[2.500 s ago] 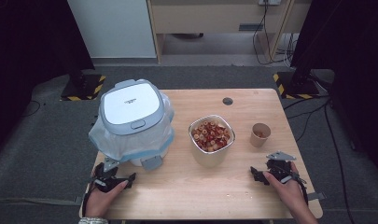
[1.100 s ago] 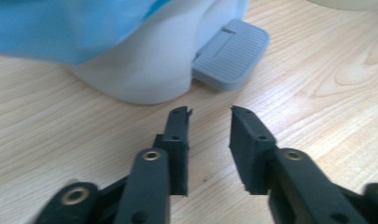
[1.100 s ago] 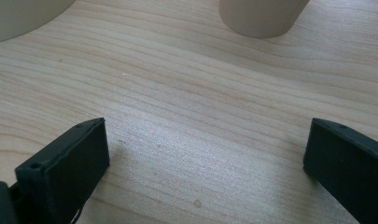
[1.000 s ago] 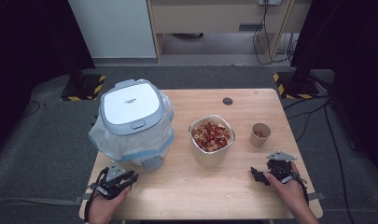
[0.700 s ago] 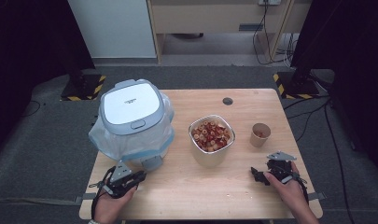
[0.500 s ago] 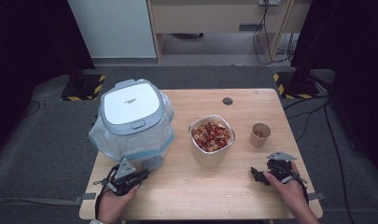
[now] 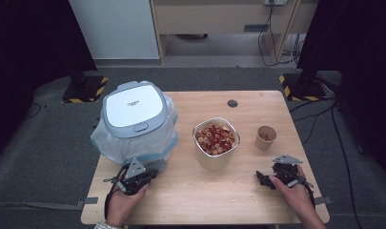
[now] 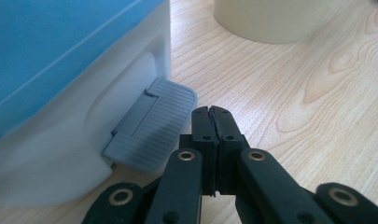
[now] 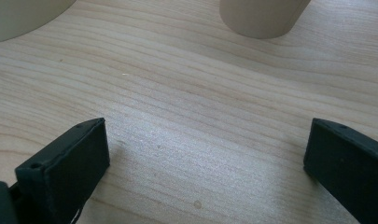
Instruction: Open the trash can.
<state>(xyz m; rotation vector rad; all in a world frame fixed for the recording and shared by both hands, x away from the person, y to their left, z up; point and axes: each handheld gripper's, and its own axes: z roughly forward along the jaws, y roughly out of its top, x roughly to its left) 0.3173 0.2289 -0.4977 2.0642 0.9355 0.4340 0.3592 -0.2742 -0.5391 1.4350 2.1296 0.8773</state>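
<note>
Worktop (image 7: 181,200) carries a white-lidded appliance (image 7: 133,112), a filled bowl (image 7: 216,138) and a small cup (image 7: 266,137). Left hand-held gripper (image 8: 210,114): jaws pressed together, empty, just beside the appliance's grey ribbed latch (image 8: 151,123). Right hand-held gripper (image 9: 205,154): jaws wide apart, empty, low over bare wood.

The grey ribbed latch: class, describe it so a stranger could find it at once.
Start at the big white-lidded storage bin on the wooden table's left side. Low on its near wall, beside the shut left gripper, sits the grey ribbed latch. It is the only dark, grooved flap on that pale wall.
</note>
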